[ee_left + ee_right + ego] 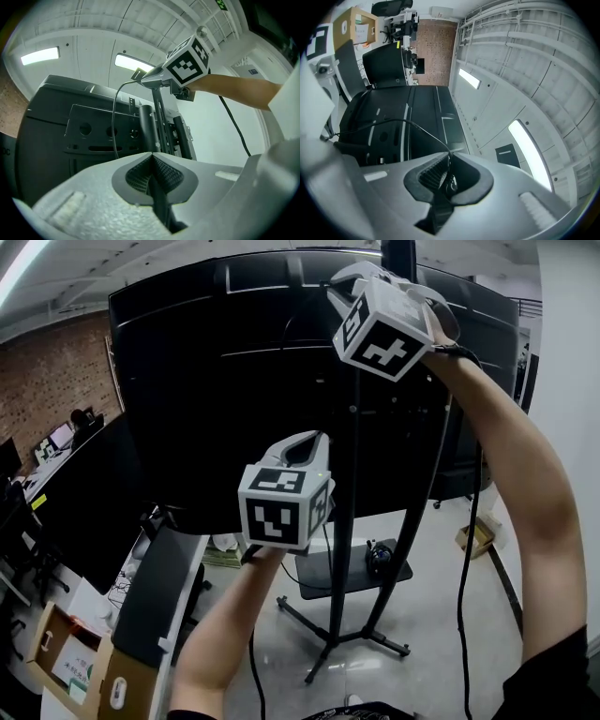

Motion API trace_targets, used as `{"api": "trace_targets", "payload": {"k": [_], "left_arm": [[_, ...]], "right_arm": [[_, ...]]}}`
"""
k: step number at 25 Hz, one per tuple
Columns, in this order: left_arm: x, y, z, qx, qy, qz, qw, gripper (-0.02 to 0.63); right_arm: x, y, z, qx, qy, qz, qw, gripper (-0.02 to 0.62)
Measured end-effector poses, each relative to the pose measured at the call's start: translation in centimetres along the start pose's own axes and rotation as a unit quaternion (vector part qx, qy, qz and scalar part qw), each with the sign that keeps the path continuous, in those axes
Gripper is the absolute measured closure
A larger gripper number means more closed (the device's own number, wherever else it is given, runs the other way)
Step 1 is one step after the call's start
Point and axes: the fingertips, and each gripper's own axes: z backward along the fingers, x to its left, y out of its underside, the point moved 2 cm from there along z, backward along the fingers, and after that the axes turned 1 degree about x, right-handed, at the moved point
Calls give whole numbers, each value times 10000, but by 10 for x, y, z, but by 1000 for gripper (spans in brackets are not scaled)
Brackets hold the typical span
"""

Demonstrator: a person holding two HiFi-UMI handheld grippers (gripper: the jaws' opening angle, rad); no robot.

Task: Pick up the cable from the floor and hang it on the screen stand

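I read the floor (441, 615) as pale grey and glossy, throwing back a bright patch of light near the base of the screen stand (343, 549). The stand's splayed black legs (323, 638) rest directly on it. A dark tray (319, 585) low on the stand holds a small black object (378, 558) that I cannot identify. Off to the right, by the wall, a small open cardboard box (476, 538) sits on the floor, well apart from the legs. At lower left I see larger cardboard boxes (70, 664), one open with a white label inside.
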Motion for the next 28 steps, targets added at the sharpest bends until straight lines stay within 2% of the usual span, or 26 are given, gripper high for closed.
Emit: {"api": "trace_targets", "payload": {"k": [4, 8, 16, 28], "left_arm": [[10, -12, -13, -85, -161, -23, 9998, 609], [12, -26, -25, -181, -229, -121, 9995, 609], [9, -39, -46, -353, -266, -194, 9988, 609], [-38, -58, -78, -584, 222, -257, 9977, 609]], "right_arm": [[-19, 15, -26, 287, 40, 212, 9994, 563], [-52, 25, -35, 662, 462, 322, 9962, 563], [-89, 62, -38, 1054, 777, 344, 9908, 563], [-134, 141, -6, 1587, 1136, -11, 9808, 565]]}}
